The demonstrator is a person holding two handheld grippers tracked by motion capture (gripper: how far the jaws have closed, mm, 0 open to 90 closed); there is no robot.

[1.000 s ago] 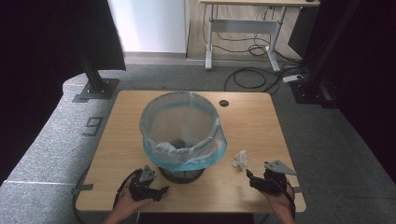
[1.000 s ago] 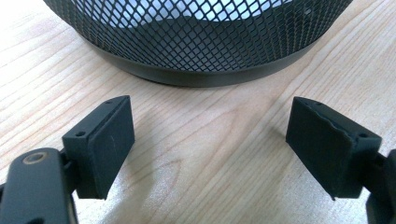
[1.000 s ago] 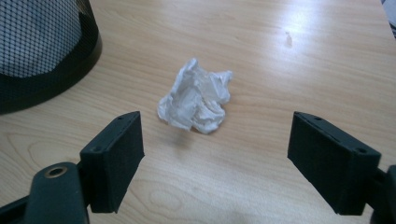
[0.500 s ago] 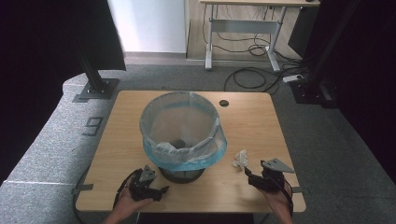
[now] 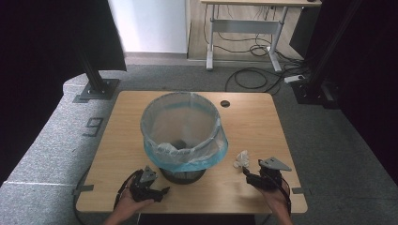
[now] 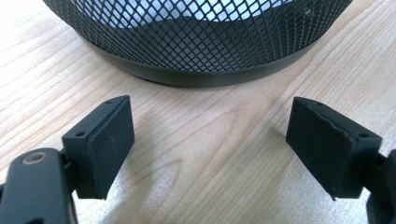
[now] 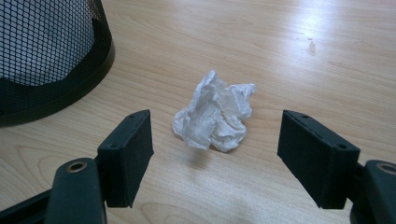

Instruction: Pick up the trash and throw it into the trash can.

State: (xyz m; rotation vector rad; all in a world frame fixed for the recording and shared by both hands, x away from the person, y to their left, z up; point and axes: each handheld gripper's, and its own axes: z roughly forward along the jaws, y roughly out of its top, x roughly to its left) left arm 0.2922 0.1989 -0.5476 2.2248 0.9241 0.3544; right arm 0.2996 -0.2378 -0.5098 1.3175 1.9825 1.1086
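Two handheld black two-jaw grippers, bare hands and forearms, no sleeves in sight.

Left gripper (image 5: 149,186), near the table's (image 5: 253,122) front edge: black body, small grey plate on top, black cable looping off its side. Right gripper (image 5: 254,178), same edge: black, with a grey three-cornered plate and a black cable running back along the hand. Pads (image 7: 128,156) are flat matte black blocks with small holes in the top edges and a brass-ringed hole in the arm behind.

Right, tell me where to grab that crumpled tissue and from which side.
Take the crumpled tissue across its bulky middle, coming in low from the table's near edge, as the right gripper already points. It is a loose, irregular wad lying on the table, apart from the mesh bin. The open jaws flank it, so closing there should probably catch it.
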